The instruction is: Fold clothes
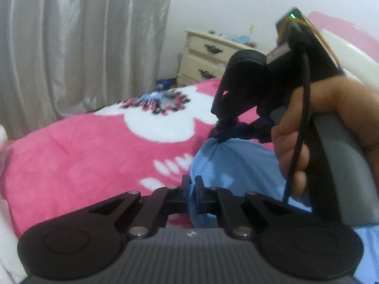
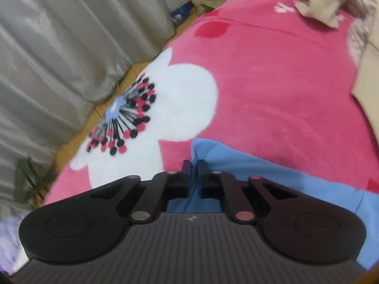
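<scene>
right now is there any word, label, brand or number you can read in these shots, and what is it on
No readable text in either view.
Left gripper: a small pale mark on its grey body, too small to read.
Right gripper: the same small mark, too blurred to read.
Pink blanket: flower pattern only, no words.

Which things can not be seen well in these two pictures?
- Blue garment: both views, shape hidden by the claws and cut by the frame.
- Right claw: left view, tips blurred, buried in dark cloth.
- Beige cloth: right view, blurred, cut by the top edge.
</scene>
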A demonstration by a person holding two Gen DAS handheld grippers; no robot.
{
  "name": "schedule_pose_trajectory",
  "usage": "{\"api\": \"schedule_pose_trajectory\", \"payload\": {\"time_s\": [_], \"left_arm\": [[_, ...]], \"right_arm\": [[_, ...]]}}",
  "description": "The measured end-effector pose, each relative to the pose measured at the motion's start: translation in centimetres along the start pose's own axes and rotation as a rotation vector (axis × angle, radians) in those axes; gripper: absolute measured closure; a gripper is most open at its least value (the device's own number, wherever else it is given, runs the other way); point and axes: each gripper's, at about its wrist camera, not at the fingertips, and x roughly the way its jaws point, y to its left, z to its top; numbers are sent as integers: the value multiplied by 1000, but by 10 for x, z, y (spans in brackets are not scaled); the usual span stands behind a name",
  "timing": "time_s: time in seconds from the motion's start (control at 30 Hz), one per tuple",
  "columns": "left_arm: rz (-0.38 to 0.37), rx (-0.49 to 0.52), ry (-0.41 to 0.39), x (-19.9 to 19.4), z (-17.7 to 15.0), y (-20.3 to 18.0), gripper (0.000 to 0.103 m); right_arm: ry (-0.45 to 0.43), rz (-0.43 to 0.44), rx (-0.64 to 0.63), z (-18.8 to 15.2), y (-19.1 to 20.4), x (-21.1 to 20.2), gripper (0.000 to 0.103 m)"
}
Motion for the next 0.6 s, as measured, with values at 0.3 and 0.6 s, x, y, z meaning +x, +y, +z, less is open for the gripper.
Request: {"api": "schedule_pose_trajectory", "payload": {"time_s": [0.3,0.6], "left_arm": [[-197,160,-120,-67,3,-33,99],[-361,342,-92,-95,-19,-63,99]], "right_arm": [[-120,204,145,-14,-44,-87,100],[-261,178,197,-62,-107,-199,100]]}}
